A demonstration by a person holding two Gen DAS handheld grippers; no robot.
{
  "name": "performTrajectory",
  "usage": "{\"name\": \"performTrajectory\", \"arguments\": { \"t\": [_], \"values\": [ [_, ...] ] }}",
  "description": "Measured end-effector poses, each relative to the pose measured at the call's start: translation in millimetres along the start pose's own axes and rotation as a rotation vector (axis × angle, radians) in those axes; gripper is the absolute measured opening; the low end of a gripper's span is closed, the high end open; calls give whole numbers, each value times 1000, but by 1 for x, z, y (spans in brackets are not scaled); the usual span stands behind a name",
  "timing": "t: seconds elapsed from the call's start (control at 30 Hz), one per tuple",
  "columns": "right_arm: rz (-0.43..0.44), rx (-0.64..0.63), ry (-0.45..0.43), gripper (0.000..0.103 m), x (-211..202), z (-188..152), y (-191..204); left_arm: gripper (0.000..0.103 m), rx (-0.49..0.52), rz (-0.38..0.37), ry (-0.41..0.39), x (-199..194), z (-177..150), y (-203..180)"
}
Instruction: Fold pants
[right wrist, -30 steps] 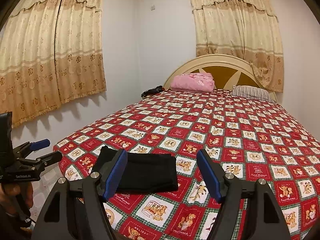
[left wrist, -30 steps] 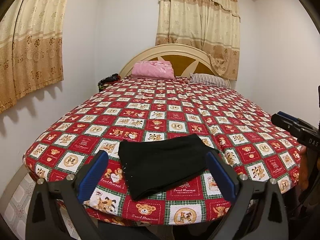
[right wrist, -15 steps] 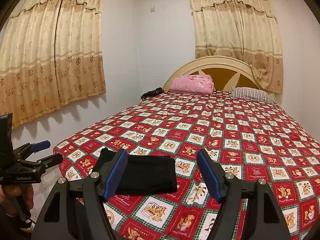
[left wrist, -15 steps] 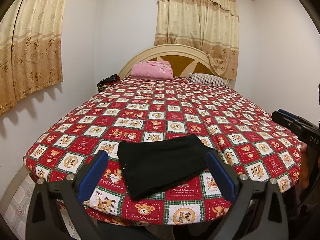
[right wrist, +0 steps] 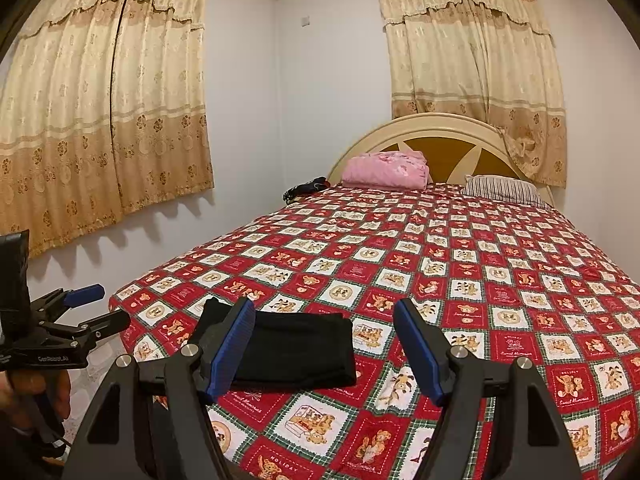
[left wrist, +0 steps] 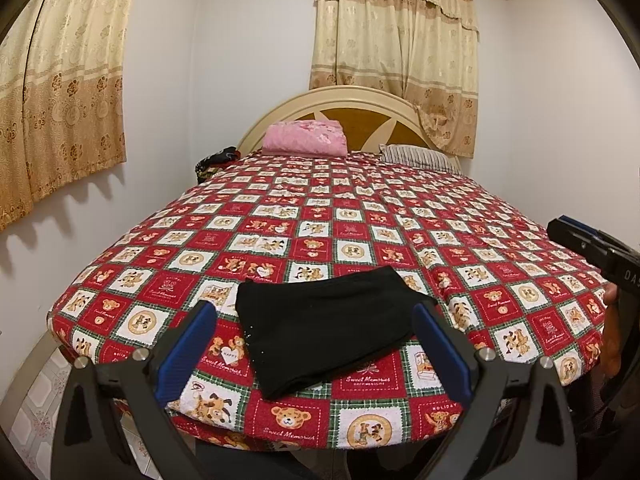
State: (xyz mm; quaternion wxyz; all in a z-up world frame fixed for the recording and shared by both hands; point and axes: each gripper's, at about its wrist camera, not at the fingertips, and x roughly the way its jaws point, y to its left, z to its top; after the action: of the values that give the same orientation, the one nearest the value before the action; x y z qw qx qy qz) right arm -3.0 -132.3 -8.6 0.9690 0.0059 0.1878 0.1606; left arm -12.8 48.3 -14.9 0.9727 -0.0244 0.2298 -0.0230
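Black pants [left wrist: 324, 328] lie folded in a small flat rectangle near the foot edge of the bed; they also show in the right wrist view [right wrist: 296, 348]. My left gripper [left wrist: 316, 344] is open and empty, held back off the bed edge with the pants between its blue pads. My right gripper [right wrist: 324, 344] is open and empty, to the right of the pants. Each gripper shows at the edge of the other's view: the right one [left wrist: 592, 248], the left one [right wrist: 86, 308].
The bed has a red checked teddy-bear cover [left wrist: 360, 220]. A pink folded blanket [left wrist: 304, 138] and a striped pillow [left wrist: 420, 156] lie by the headboard. Dark items [left wrist: 214, 160] sit at the bed's far left. Curtains hang on both walls.
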Motion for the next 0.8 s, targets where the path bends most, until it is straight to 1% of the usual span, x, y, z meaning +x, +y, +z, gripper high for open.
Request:
{"name": "performTrajectory", "arguments": {
  "t": [0.07,0.3,0.53,0.73,0.8],
  "values": [
    [0,-2,0,73,0,0,1,103,5,8,-1,0,-1,0],
    [-1,1,-2,73,0,0,2,103,13,31,-1,1,-2,0],
    [-1,-2,-1,73,0,-1,2,103,-1,14,8,2,0,0],
    [-2,-16,0,73,0,-2,2,103,25,61,8,3,-1,-4],
    [-2,-21,2,73,0,-2,2,103,24,66,16,5,-2,-4]
  ]
}}
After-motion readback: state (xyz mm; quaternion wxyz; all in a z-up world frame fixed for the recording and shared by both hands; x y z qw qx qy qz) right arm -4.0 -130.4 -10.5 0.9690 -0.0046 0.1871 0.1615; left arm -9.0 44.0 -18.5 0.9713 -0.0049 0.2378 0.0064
